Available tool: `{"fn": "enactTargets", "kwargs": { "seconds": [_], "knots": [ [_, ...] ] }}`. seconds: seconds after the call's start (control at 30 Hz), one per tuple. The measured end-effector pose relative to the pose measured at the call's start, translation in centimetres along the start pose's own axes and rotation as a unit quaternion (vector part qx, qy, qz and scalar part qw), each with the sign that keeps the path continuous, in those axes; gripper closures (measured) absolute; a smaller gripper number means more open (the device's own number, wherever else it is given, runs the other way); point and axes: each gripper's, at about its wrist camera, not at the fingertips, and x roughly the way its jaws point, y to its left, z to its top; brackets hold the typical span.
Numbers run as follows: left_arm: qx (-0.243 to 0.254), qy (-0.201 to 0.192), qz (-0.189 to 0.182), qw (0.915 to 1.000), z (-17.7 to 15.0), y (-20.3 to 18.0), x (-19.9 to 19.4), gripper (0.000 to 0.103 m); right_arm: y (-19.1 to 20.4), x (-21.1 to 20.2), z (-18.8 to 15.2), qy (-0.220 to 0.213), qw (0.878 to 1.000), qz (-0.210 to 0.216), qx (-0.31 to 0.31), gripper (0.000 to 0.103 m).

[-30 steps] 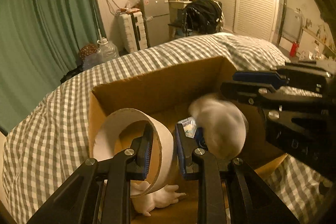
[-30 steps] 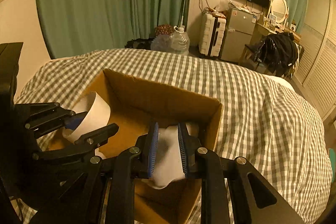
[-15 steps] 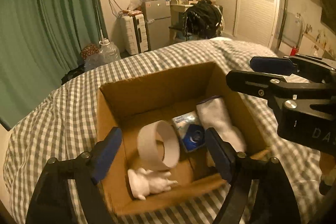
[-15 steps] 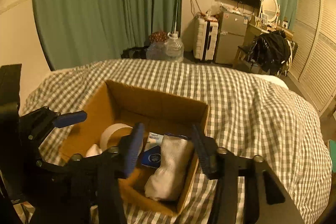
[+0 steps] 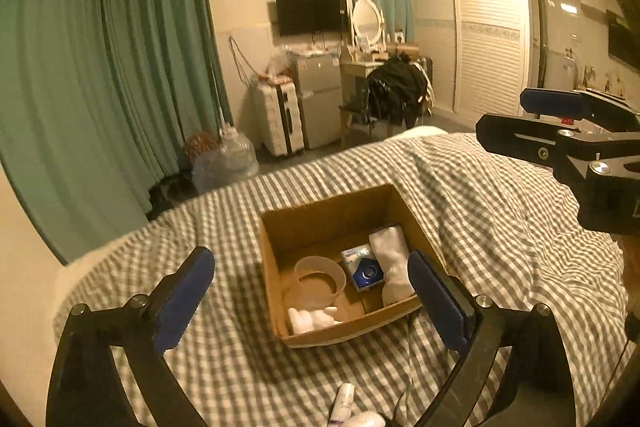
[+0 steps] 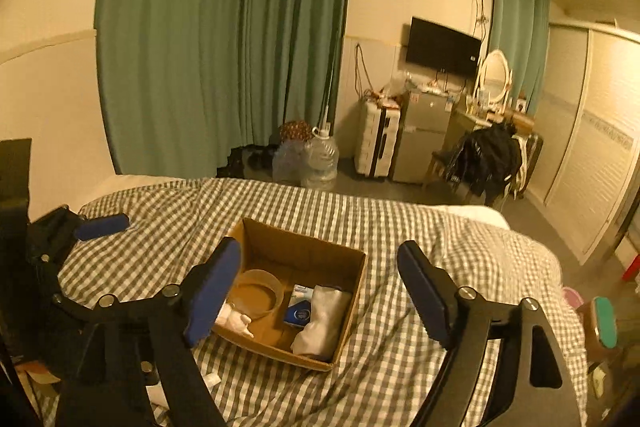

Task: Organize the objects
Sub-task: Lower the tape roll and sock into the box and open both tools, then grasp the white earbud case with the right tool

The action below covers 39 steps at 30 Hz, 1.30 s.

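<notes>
A cardboard box sits on the checked bed. Inside lie a wide tape roll, a blue and white packet, a rolled white cloth and a small white soft toy. My left gripper is open and empty, held well above and in front of the box. My right gripper is open and empty, also raised above the box. Each gripper shows in the other's view, the right one and the left one.
The checked bedcover spreads around the box. A small tube lies on the bed at the near edge. Beyond the bed are green curtains, water jugs, a suitcase, a fridge and a chair with dark clothes.
Both grippers opened, letting go of the tape roll and the white cloth into the box, then pulled up and back away from the box.
</notes>
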Motion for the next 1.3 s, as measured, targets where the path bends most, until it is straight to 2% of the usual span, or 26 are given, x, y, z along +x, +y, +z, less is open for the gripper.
{"fn": "enactTargets", "kwargs": {
  "seconds": [0.13, 0.27, 0.47, 0.67, 0.77, 0.93, 1.07, 1.23, 1.3],
  "knots": [
    [-0.009, -0.013, 0.026, 0.9995, -0.6, 0.1, -3.4, 0.002, 1.1, -3.1, 0.1, -0.007, 1.0, 0.009, -0.002, 0.021],
    [-0.024, -0.015, 0.037, 0.9989, -2.6, 0.0, -6.0, 0.002, 2.3, -5.7, -0.9, -0.007, 1.0, 0.007, -0.014, 0.021],
    [-0.038, 0.009, 0.056, 0.9976, -6.9, 0.0, -7.3, 0.002, 4.3, -7.3, -4.7, 0.017, 0.999, 0.019, -0.029, 0.021],
    [-0.057, 0.061, 0.09, 0.9924, -13.3, -0.4, -5.4, 0.002, 6.2, -5.5, -11.1, 0.076, 0.996, 0.037, -0.037, 0.021],
    [-0.066, 0.092, 0.106, 0.9879, -16.8, -0.8, -4.4, 0.002, 7.6, -3.8, -15.1, 0.121, 0.991, 0.054, -0.033, 0.021],
    [-0.056, 0.137, 0.109, 0.983, -21.4, -1.8, -3.0, 0.002, 9.6, -1.1, -20.1, 0.187, 0.979, 0.07, -0.035, 0.021],
    [-0.074, 0.157, 0.103, 0.9795, -22.6, -1.2, -2.5, 0.002, 10.8, 1.0, -24.0, 0.247, 0.964, 0.095, -0.03, 0.021],
    [-0.083, 0.16, 0.107, 0.9777, -22.7, -0.5, -2.3, 0.002, 12.1, 1.2, -26.0, 0.269, 0.955, 0.118, -0.038, 0.021],
    [-0.087, 0.166, 0.108, 0.9763, -22.8, -0.4, -1.9, 0.002, 13.0, 1.5, -26.8, 0.284, 0.949, 0.131, -0.049, 0.026]
  ]
}}
